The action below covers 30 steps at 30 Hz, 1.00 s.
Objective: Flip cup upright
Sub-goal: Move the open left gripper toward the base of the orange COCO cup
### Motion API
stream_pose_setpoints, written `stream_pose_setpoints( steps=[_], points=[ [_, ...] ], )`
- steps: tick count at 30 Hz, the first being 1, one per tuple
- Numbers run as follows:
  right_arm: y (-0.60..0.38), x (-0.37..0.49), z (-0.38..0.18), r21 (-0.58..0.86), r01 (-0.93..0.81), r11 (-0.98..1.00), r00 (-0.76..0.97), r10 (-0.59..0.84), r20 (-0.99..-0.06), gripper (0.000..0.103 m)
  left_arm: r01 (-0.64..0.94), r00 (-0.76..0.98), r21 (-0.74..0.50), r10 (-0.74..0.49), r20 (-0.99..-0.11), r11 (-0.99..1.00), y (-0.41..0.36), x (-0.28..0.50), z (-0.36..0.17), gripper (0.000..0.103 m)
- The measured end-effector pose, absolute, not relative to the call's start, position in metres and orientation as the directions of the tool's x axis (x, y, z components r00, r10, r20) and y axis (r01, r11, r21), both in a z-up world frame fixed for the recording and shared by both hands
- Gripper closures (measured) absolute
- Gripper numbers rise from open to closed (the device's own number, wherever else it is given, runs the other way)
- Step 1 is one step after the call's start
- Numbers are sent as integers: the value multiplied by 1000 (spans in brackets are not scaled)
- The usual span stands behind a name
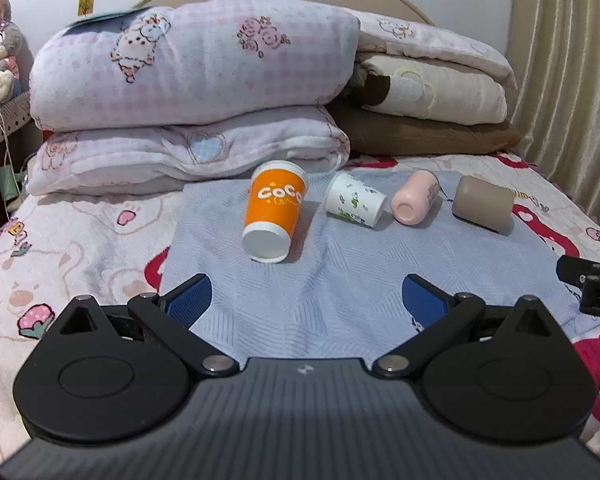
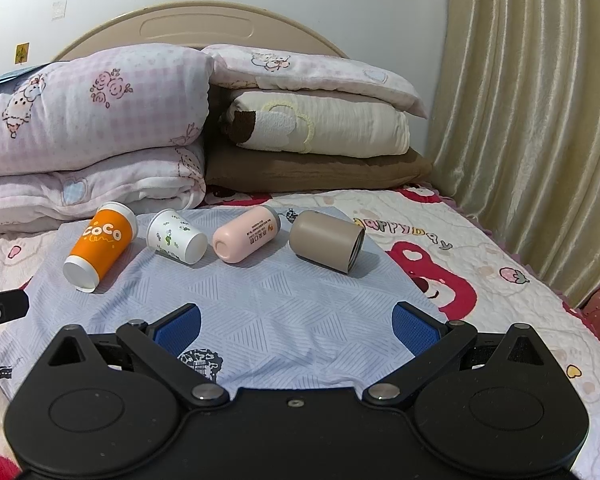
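Observation:
Several cups lie on their sides in a row on a light blue cloth [image 1: 300, 288] on the bed. From left: an orange COCO paper cup [image 1: 274, 212] [image 2: 100, 245], a white paper cup with green print [image 1: 354, 199] [image 2: 177, 240], a pink cup [image 1: 414, 197] [image 2: 246, 239] and a taupe cup [image 1: 483, 203] [image 2: 326, 241]. My left gripper [image 1: 306, 300] is open and empty, a short way in front of the orange cup. My right gripper [image 2: 296, 324] is open and empty, in front of the pink and taupe cups.
Folded quilts and pillows [image 1: 196, 92] [image 2: 316, 120] are stacked behind the cups against the headboard. A curtain [image 2: 532, 120] hangs at the right. A plush rabbit [image 1: 0, 44] sits far left. The printed bedspread [image 2: 480, 264] surrounds the cloth.

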State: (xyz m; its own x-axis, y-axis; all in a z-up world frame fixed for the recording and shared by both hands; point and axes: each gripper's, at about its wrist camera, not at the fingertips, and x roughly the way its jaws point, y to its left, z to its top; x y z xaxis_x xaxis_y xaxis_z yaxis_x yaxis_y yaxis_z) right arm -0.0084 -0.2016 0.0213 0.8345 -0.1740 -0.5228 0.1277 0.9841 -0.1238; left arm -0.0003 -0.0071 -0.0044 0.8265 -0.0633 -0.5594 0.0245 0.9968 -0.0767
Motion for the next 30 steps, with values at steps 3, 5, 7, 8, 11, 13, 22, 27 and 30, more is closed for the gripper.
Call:
stream_pose_setpoints(
  steps=[3, 5, 7, 8, 11, 13, 22, 27, 30],
  points=[
    [-200, -8, 23, -127, 114, 985, 829, -165, -535, 0, 45, 806, -82, -85, -586, 996, -8, 0, -2, 0],
    [-201, -9, 27, -104, 80, 991, 828, -124, -547, 0, 64, 790, -77, -97, -605, 995, -7, 1, 2, 0],
    [-204, -10, 36, -38, 17, 999, 827, -36, -561, 0, 83, 783, -71, -109, -612, 994, -4, 2, 11, 0],
    [-206, -9, 41, 10, -27, 1000, 822, 28, -569, 0, 91, 782, -69, -114, -612, 993, -1, 3, 16, 0],
    [-210, 0, 53, 130, -126, 983, 793, 179, -582, 0, 89, 782, -56, -105, -615, 994, 6, 13, 32, 0],
    [-211, 8, 57, 215, -193, 957, 778, 283, -561, 0, 85, 778, -50, -97, -621, 995, 12, 23, 41, 0],
    [-146, 59, 61, 66, -493, 868, 635, 411, -654, 0, 91, 745, -83, -123, -656, 992, 37, 97, 63, 0],
    [-116, 104, 46, 144, -524, 839, 580, 475, -662, 2, 133, 702, -127, -184, -688, 983, 43, 142, 50, 2],
    [-100, 133, 25, 209, -508, 836, 541, 498, -678, 7, 105, 684, -123, -161, -712, 987, 51, 164, 32, 3]
  ],
)
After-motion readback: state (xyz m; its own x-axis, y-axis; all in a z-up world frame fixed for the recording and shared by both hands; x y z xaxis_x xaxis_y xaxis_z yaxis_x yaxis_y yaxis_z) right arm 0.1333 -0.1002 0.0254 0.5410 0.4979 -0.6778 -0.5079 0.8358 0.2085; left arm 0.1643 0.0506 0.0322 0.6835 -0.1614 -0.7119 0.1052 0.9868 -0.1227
